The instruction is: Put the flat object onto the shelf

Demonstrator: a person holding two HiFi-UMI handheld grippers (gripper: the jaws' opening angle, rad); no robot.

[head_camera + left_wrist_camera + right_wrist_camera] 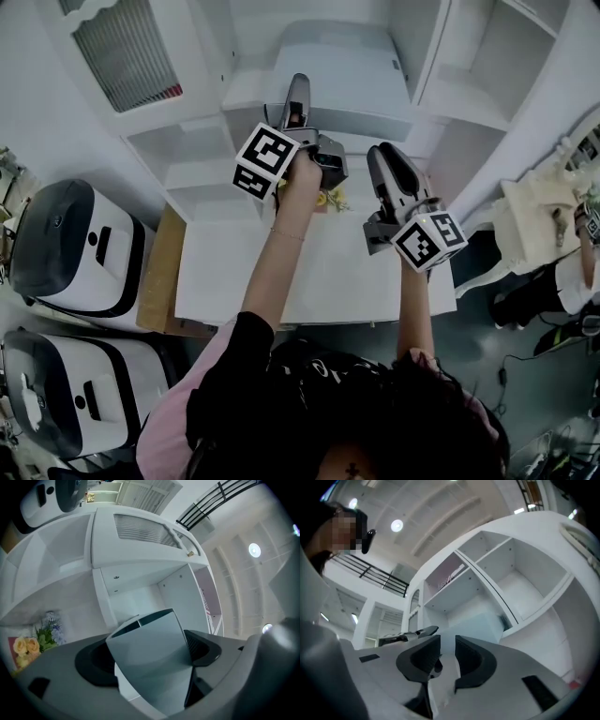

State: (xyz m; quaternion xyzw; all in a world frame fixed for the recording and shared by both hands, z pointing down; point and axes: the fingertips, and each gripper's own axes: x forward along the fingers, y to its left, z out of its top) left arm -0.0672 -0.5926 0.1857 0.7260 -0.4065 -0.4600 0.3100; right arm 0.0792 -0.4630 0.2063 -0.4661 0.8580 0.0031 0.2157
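Item: pale blue-grey flat box (150,667), pinched between the dark pads of the left gripper (298,101), jaws set wide on its two faces. Position: raised at the mouth of the middle compartment of the white open-fronted shelf unit (187,155); whether it rests on a board there cannot be told. Right gripper (443,654): raised just beside the left one, jaws drawn close with a narrow slit between them, nothing pinched, the box lying beyond its tips. Below both: white rectangular table (328,281), with a small bunch of yellow and pale artificial flowers (330,199) at its far edge. Left of the table: two white-and-black rounded machines (75,248).
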